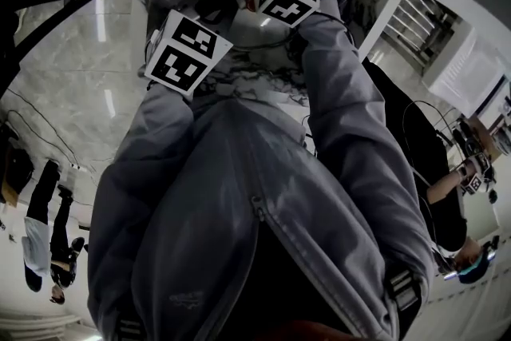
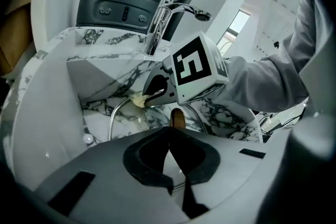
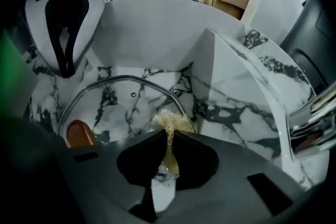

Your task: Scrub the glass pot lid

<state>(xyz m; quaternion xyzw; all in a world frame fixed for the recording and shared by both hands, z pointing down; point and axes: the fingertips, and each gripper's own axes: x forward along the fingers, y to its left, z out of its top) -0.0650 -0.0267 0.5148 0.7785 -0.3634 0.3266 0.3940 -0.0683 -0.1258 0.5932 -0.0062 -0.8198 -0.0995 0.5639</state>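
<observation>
1. The glass pot lid (image 3: 123, 105) lies in the bottom of the marble-patterned sink (image 3: 252, 113). In the right gripper view its metal rim arcs from 9 o'clock over the centre to 3 o'clock, and its brown knob (image 3: 81, 134) shows at 8 o'clock.
2. The right gripper (image 3: 167, 132) has its jaws clamped on a tuft of yellowish fibrous scrubber (image 3: 170, 122). The tuft hangs right at the lid's rim on its 3 o'clock side, but I cannot tell whether it presses on the rim.
3. The left gripper (image 2: 169, 134) has its jaws closed with nothing between them. In its own view the knob sits just beyond the tips at 12 o'clock; in the right gripper view the gripper hangs apart from the lid at 10 o'clock, so it is not steadying the lid.
4. The faucet (image 2: 168, 13) stands at 12 o'clock in the left gripper view, and no water is seen running.
5. Progress, as a judgement: the scrubber is in hand and brought to the lid, but no suds or wet streaks show on the glass, so most of the scrubbing seems left to do — rim, glass face and around the knob.
</observation>
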